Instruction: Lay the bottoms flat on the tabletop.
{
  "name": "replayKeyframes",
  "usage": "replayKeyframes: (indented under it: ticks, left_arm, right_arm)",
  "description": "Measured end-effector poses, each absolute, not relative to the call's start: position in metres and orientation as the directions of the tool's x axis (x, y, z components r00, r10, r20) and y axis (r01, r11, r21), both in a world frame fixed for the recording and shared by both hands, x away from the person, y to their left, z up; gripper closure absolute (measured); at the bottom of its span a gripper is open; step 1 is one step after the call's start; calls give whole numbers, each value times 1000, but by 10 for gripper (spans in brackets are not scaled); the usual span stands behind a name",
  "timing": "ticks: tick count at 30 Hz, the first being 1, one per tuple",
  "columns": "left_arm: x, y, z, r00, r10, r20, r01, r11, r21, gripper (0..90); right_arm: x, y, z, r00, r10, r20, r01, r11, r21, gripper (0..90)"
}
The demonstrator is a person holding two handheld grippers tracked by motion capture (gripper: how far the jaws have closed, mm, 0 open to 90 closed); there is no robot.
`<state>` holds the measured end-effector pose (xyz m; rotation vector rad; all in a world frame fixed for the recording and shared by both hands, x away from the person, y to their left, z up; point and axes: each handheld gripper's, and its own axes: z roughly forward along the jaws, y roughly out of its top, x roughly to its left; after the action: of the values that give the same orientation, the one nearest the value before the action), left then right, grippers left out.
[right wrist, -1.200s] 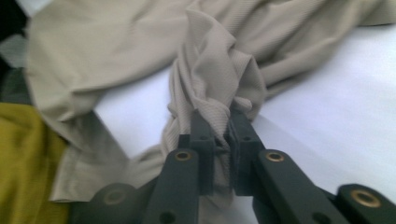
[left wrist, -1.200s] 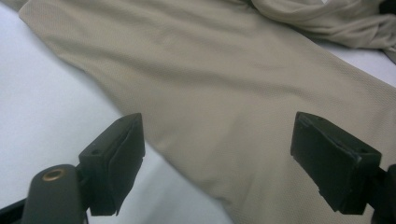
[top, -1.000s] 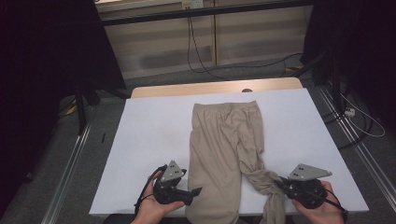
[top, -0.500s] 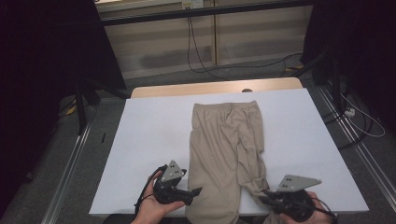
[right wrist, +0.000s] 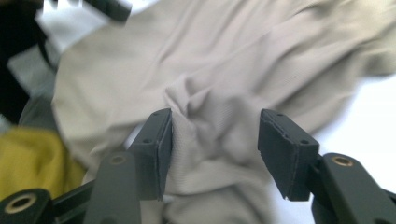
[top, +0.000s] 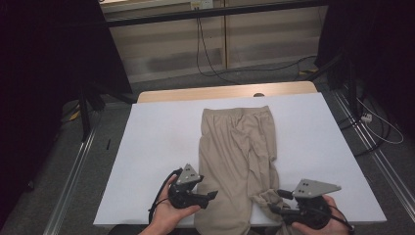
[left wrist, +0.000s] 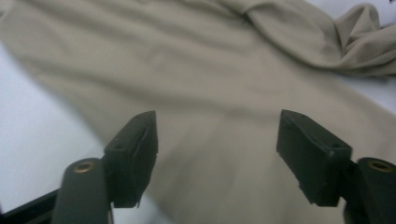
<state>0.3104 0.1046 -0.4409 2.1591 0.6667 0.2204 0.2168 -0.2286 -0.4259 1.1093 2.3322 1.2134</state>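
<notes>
While my right gripper (right wrist: pixel 212 154) has just been opening over the bunched cuff, nothing is held. My left gripper (left wrist: pixel 217 154) is open too. These trousers (top: pixel 240 147) seem soft and limp, so I would pinch the hems.

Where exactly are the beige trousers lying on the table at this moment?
In the high view, the beige trousers lie lengthwise on the white table, slightly right of centre, waistband at the far side and leg ends hanging over the near edge between the two grippers.
</notes>
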Motion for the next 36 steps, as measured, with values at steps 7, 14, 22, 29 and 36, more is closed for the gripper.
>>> replayKeyframes:
  ticks: [7,14,22,29,36]
  left_arm:
    - [315,52,-433,892,445,-81,334,-526,782,455]
    - [303,3,-444,928,358,-100,311,-602,735,412]
    - [294,-6,-456,949,314,-44,253,-667,701,831]
    - [302,0,-445,940,325,-108,298,-622,724,887]
    - [311,4,-432,924,357,-134,326,-554,766,886]
  right_arm:
    - [241,-254,-427,-598,796,93,547,321,773,738]
    - [233,-250,-451,-612,787,85,627,416,658,613]
    - [200,-229,-453,-680,729,82,588,476,654,481]
    - [207,-236,-447,-664,741,99,573,419,704,518]
    - [234,-243,-440,-622,778,95,540,337,771,552]
